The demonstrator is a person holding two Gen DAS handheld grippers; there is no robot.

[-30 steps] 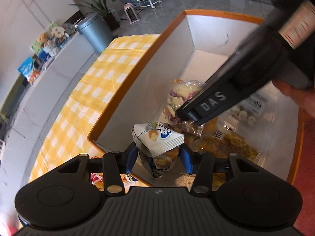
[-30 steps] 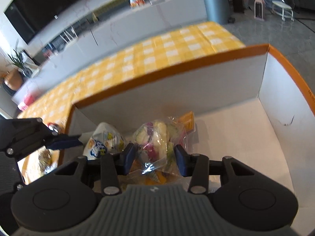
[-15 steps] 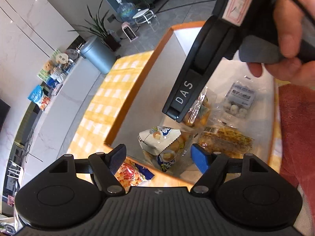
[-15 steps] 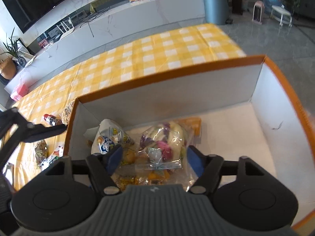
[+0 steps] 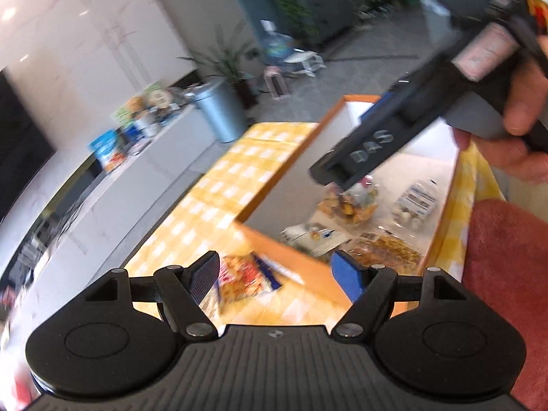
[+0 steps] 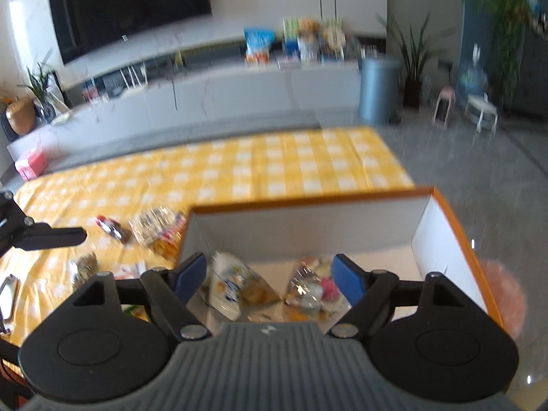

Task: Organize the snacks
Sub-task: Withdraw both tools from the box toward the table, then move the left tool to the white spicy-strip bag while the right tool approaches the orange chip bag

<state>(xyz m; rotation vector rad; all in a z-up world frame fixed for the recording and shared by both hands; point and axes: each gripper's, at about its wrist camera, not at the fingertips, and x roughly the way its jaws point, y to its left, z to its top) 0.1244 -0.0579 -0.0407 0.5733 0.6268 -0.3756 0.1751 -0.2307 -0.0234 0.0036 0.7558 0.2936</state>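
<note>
Both tools share one build: a ribbed grey housing, two round black discs, black linkage arms on silver pivot screws, and blue pads on the fingers. The left gripper (image 5: 275, 272) and right gripper (image 6: 268, 275) match; the right one's black side carries raised "DAS" lettering.

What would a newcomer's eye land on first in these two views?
The orange-rimmed box on the yellow checked tablecloth, with snack bags at its near end. Loose snack packets lie on the cloth left of it; both hand-held grippers hang above, holding nothing.
</note>
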